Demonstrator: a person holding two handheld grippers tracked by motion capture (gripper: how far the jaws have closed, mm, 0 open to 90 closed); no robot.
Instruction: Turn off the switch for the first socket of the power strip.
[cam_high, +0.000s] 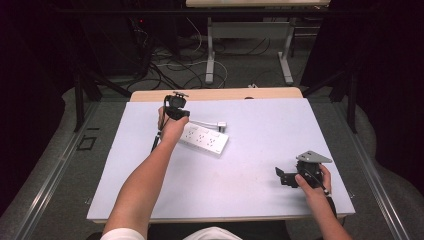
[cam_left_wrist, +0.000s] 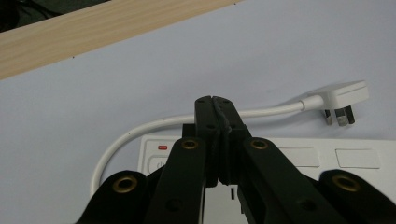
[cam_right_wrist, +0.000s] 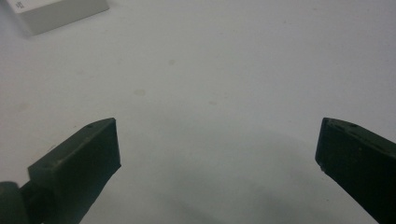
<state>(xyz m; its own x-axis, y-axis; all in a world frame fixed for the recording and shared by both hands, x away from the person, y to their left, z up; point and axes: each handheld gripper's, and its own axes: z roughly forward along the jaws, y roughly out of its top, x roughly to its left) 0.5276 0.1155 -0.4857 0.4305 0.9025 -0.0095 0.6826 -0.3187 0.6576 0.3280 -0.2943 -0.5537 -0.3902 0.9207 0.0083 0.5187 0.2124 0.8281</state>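
1. Left gripper view puts the left hand-held gripper (cam_left_wrist: 215, 100) at frame centre, jaws pressed together with nothing between them, tips poised over the switch end of the power strip (cam_left_wrist: 299, 161).
2. Just behind the tips, the strip's white cord (cam_left_wrist: 140, 130) loops toward the upper right of the frame and ends in a plug (cam_left_wrist: 343, 95) lying loose on the desk (cam_left_wrist: 93, 93).
3. High view shows the strip (cam_high: 204, 139) left of centre; the right hand-held gripper (cam_high: 286, 176) sits at lower right, well apart.
4. Right gripper view shows that gripper's jaws spread wide over bare desk.
5. Risks, as I judge them: closed tips could skid off the switch and shove the unpinned strip sideways, or snag the cord and drag the plug.
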